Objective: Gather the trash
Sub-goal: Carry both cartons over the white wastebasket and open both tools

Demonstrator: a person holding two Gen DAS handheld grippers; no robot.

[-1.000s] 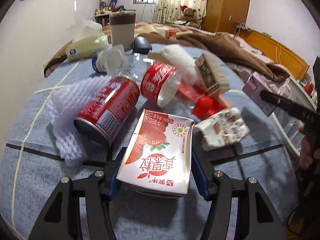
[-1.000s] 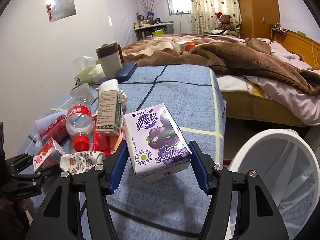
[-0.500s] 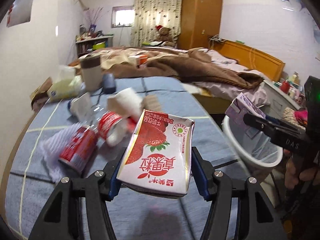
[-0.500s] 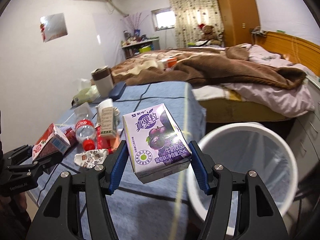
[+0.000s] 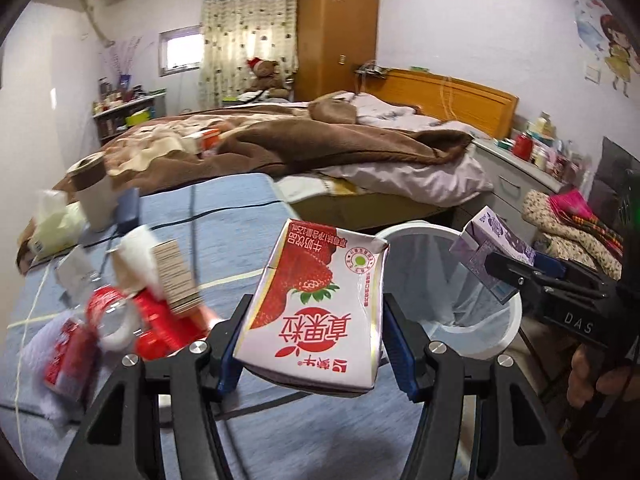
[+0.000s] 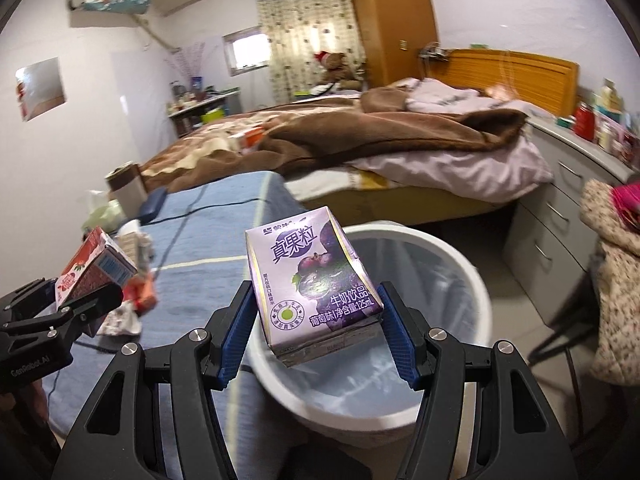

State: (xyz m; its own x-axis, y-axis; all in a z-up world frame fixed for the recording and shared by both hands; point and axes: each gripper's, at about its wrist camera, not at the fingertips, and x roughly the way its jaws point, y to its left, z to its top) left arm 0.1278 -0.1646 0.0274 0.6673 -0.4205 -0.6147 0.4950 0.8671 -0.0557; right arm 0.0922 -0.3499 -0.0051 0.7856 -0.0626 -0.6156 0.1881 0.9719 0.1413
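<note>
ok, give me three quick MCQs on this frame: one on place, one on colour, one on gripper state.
1. Where is the purple carton relative to the white bin?
A. lying on the blue cloth
B. held over the bin's opening
C. on the bed

2. What colour is the carton in the left gripper?
A. green
B. purple
C. red and white

3. What state is the right gripper in?
A. shut on the purple carton
B. open, empty
C. out of view

Answers: 1 B, the right wrist view shows the bin's opening behind and below it; 2 C, the strawberry carton is red and white; 3 A, both blue pads press its sides.
</note>
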